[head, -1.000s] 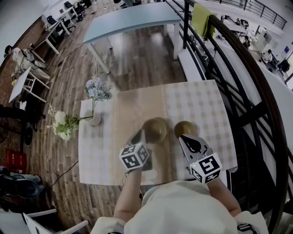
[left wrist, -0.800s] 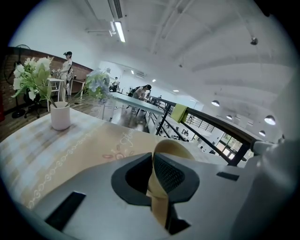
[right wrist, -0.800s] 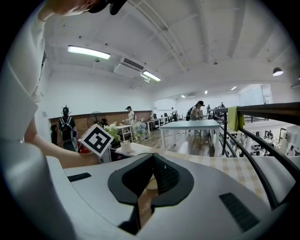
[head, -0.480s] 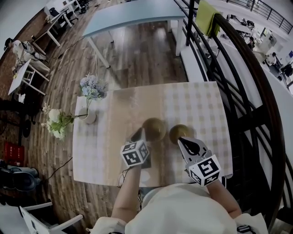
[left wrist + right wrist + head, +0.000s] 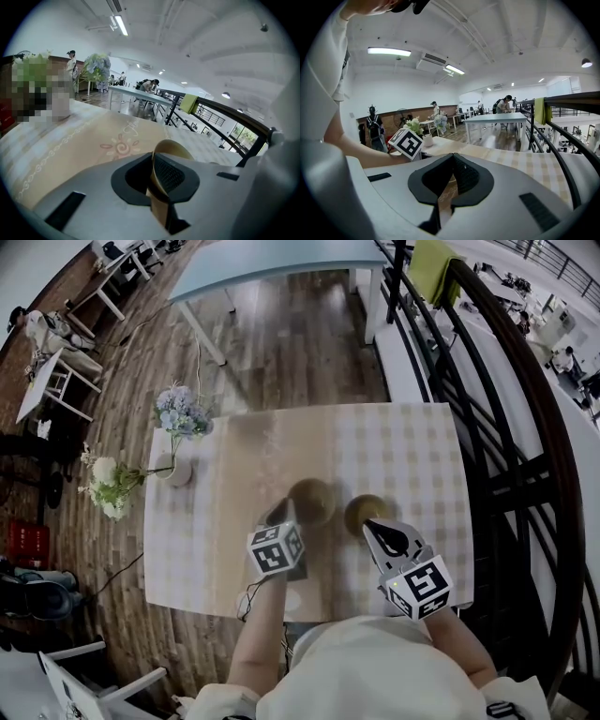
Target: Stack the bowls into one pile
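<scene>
Two golden-tan bowls stand side by side on the checked table (image 5: 412, 456). My left gripper (image 5: 284, 514) is shut on the left rim of the left bowl (image 5: 314, 498). In the left gripper view that bowl's rim (image 5: 172, 146) curves up out of the gripper (image 5: 154, 158), pinched between the pads. My right gripper (image 5: 368, 524) has its tip on the near rim of the right bowl (image 5: 364, 508). In the right gripper view the right gripper (image 5: 452, 158) has its pads together, with a tan strip of bowl wall (image 5: 444, 201) in the slit. The rest of that bowl is hidden.
A small vase (image 5: 176, 469) with blue and white flowers (image 5: 183, 414) stands at the table's left edge. A dark railing (image 5: 511, 474) runs close along the right side. A tan embroidered runner (image 5: 253, 474) crosses the table under the left bowl. The person's body is at the near edge.
Both grippers have sunk a little toward the table, each with its grip unchanged. The right bowl now sits slightly nearer to me and closer to the left bowl.
</scene>
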{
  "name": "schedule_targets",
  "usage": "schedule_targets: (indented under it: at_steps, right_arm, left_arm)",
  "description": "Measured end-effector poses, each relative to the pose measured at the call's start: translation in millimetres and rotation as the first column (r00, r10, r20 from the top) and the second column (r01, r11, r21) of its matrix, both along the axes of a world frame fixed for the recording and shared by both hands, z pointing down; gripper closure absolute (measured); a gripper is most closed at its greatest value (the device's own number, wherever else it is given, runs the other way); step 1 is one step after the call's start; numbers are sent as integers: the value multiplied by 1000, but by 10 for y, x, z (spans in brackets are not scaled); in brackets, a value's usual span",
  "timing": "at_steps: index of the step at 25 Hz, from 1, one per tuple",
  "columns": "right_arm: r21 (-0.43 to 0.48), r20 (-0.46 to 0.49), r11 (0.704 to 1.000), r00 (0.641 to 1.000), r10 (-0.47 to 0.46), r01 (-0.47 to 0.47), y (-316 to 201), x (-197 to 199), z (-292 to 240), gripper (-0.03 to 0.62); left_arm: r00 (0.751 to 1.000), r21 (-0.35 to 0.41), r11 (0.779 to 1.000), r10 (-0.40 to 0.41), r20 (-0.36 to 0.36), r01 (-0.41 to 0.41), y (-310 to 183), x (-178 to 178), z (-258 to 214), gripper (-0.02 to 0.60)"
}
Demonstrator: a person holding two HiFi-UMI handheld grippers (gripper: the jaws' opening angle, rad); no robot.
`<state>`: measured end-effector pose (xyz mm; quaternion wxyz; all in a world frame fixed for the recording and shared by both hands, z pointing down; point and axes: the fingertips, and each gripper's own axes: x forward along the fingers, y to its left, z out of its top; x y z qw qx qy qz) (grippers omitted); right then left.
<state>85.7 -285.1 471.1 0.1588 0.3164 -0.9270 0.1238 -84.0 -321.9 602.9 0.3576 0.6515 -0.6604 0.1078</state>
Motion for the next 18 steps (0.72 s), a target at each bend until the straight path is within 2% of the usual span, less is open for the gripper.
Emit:
schedule_targets:
  at_steps: [7,13,14,16,18]
  right_arm:
    - [-11,-2,1000,1000,-29,29,-1,-40,38,594]
    - [-22,-15,999,999,-42,42,44,-28,69,593]
    - [-24,-16,999,999,-44,43,52,-25,74,592]
    - [-25,-18,999,999,-46,46,59,-15,82,592]
    - [-24,-19,999,999,-49,49,57,-3,92,594]
  left_arm:
    - [999,-20,1000,-22,33,23,32,-45,93,563]
    - [999,-12,1000,-26,21,27,63,-24,100,561]
    - [999,-9,1000,-28,21,28,64,-23,99,553]
    - [999,-7,999,-31,25,31,58,-20,121,482]
    - [999,-15,999,-40,34,40,52,-28,175,466]
